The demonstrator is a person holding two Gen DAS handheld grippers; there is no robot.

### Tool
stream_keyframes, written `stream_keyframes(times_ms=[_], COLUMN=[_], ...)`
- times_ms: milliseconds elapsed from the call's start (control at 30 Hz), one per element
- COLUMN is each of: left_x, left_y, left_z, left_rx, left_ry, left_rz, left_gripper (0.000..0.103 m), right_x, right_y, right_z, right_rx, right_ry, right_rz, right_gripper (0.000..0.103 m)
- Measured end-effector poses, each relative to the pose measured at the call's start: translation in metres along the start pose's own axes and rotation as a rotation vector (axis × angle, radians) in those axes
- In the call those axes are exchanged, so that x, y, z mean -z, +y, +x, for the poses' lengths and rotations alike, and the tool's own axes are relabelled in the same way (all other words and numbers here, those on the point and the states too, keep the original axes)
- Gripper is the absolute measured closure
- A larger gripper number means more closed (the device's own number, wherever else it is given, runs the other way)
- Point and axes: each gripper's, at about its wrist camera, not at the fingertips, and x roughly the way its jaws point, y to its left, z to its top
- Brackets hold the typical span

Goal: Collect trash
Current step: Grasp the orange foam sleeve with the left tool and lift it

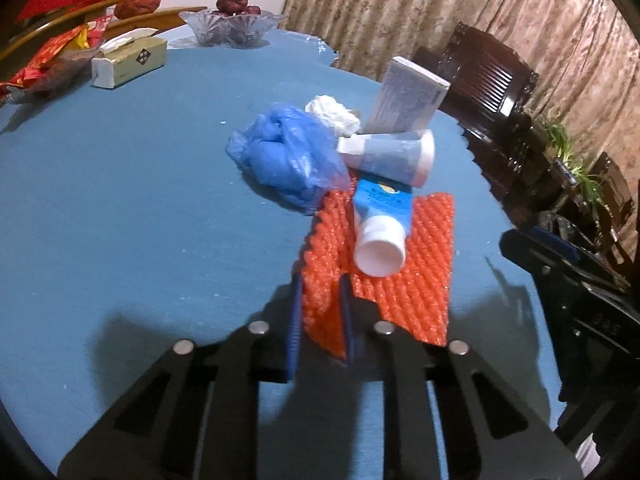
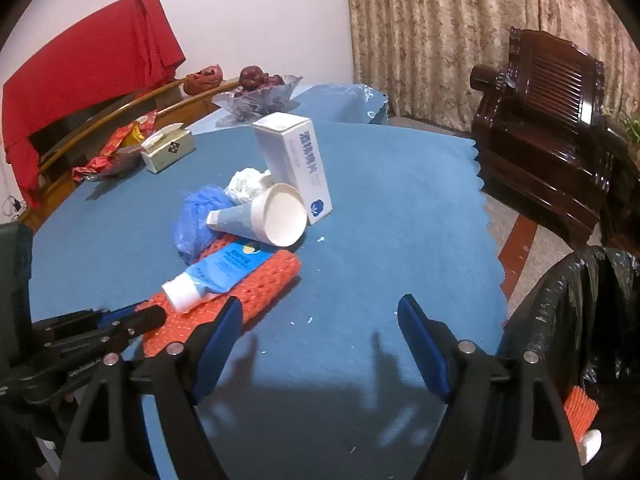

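Note:
A trash pile lies on the blue table cloth (image 1: 120,200). My left gripper (image 1: 321,284) is shut on the near edge of an orange foam net (image 1: 404,272). On the net rests a blue tube (image 1: 380,216) with a white cap. Behind it are a tipped paper cup (image 1: 392,152), a crumpled blue plastic bag (image 1: 284,152), a white tissue wad (image 1: 332,112) and a white box (image 1: 408,96). In the right wrist view my right gripper (image 2: 320,306) stands open above the bare cloth, just right of the net (image 2: 256,288), with nothing between its fingers.
A black trash bag (image 2: 580,312) gapes at the table's right edge with an orange scrap inside. At the far side stand a tissue box (image 1: 128,60), a glass fruit bowl (image 1: 232,24) and red wrappers (image 1: 44,64). A dark wooden chair (image 2: 552,120) stands past the scalloped cloth edge.

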Motion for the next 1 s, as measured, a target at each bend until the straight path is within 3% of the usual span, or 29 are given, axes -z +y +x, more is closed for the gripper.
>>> stream_keyframes(times_ms=[333, 567, 667, 800, 1000], left_x=[0.002, 0.008, 0.005, 0.002, -0.008], left_y=[-0.002, 0.037, 0.047, 0.047, 0.047], left_z=[-0.043, -0.057, -0.056, -0.062, -0.059], left_rx=[-0.072, -0.166, -0.160, -0.154, -0.153], left_ry=[-0.117, -0.121, -0.091, -0.121, -0.143], left_rz=[0.069, -0.001, -0.031, -0.033, -0.050], left_gripper=[0.092, 0.091, 0.084, 0.062, 0.060], right_x=[-0.004, -0.003, -0.006, -0.016, -0.031], right_y=[0.013, 0.031, 0.036, 0.036, 0.038], right_z=[-0.005, 0.004, 0.013, 0.028, 0.055], right_rx=[-0.016, -0.057, -0.062, -0.073, -0.070], right_ry=[-0.010, 0.009, 0.017, 0.025, 0.038], right_rz=[-0.023, -0.033, -0.040, -0.023, -0.042], right_gripper=[0.025, 0.025, 0.025, 0.025, 0.025])
